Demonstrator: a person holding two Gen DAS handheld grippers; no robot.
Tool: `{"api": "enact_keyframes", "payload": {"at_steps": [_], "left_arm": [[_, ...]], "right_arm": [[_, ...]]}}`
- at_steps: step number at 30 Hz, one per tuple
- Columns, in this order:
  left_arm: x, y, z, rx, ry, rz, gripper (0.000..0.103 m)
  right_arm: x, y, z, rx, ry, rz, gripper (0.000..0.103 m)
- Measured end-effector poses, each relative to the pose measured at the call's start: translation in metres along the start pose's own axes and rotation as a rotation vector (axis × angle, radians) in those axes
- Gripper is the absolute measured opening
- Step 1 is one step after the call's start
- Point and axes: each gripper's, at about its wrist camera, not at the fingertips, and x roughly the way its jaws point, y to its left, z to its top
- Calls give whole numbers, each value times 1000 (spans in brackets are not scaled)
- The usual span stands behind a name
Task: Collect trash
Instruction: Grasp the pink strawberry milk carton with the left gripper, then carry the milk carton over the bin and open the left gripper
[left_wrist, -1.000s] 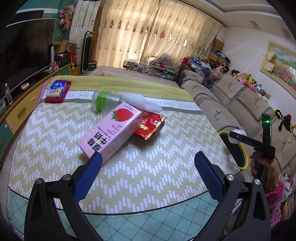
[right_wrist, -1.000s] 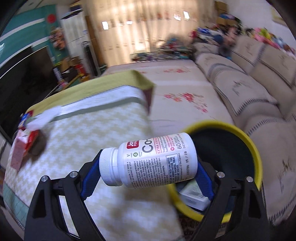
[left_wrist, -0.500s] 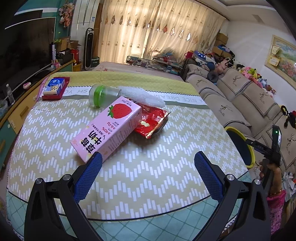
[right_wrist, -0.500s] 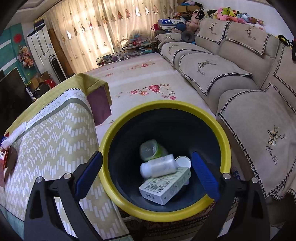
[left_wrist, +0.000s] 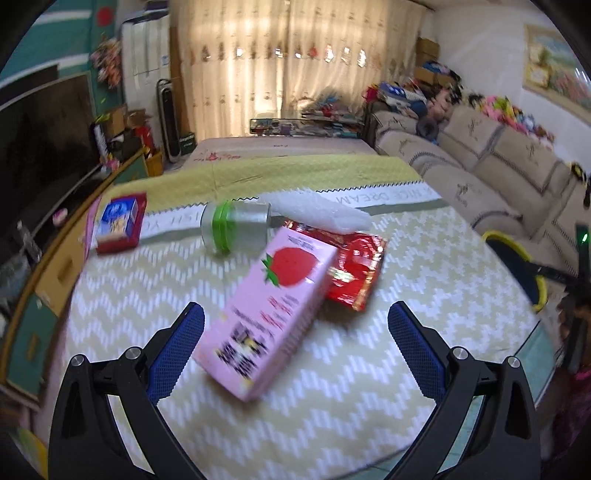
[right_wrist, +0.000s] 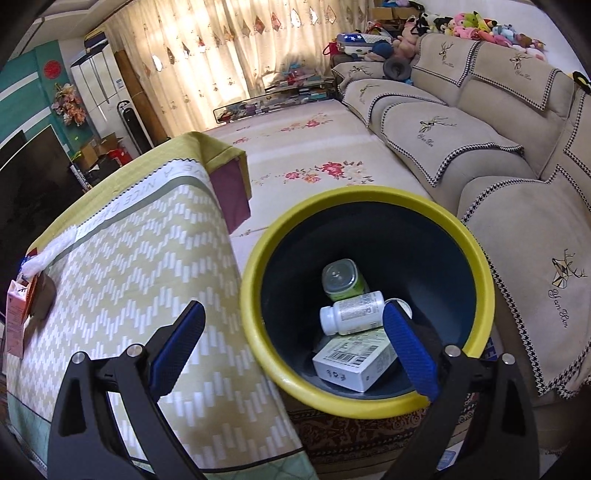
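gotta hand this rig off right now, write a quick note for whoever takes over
Left claw: open, empty, over the table, with the pink strawberry carton lying between its fingers, not gripped.
Right claw: open, empty, above the yellow-rimmed bin.
Done: white pill bottle, a white box and a green-labelled jar are in the bin.
Left on the table: the carton, red wrapper, green-banded jar, white plastic wrap and small red-and-blue box.
Likely next: the carton.
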Motion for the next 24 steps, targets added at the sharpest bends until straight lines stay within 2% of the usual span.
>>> {"api": "enact_keyframes", "payload": {"at_steps": [4, 9, 15, 18, 20, 21, 24], "left_arm": [[22, 8, 6, 62, 55, -54, 98], [44, 15, 8, 91, 119, -126, 96], [64, 18, 9, 131, 186, -156, 84], [70, 22, 9, 128, 211, -180, 71], [73, 26, 8, 115, 227, -190, 57], [73, 27, 7, 107, 233, -197, 54], [67, 28, 3, 101, 230, -186, 54]], "right_arm": [[-2, 5, -2, -2, 5, 10, 92], [-2, 9, -4, -2, 15, 18, 92], [0, 9, -7, 10, 34, 34, 92], [1, 11, -9, 12, 41, 48, 92], [1, 11, -9, 13, 45, 55, 92], [0, 11, -9, 14, 47, 60, 92], [-1, 11, -10, 18, 49, 72, 92]]}}
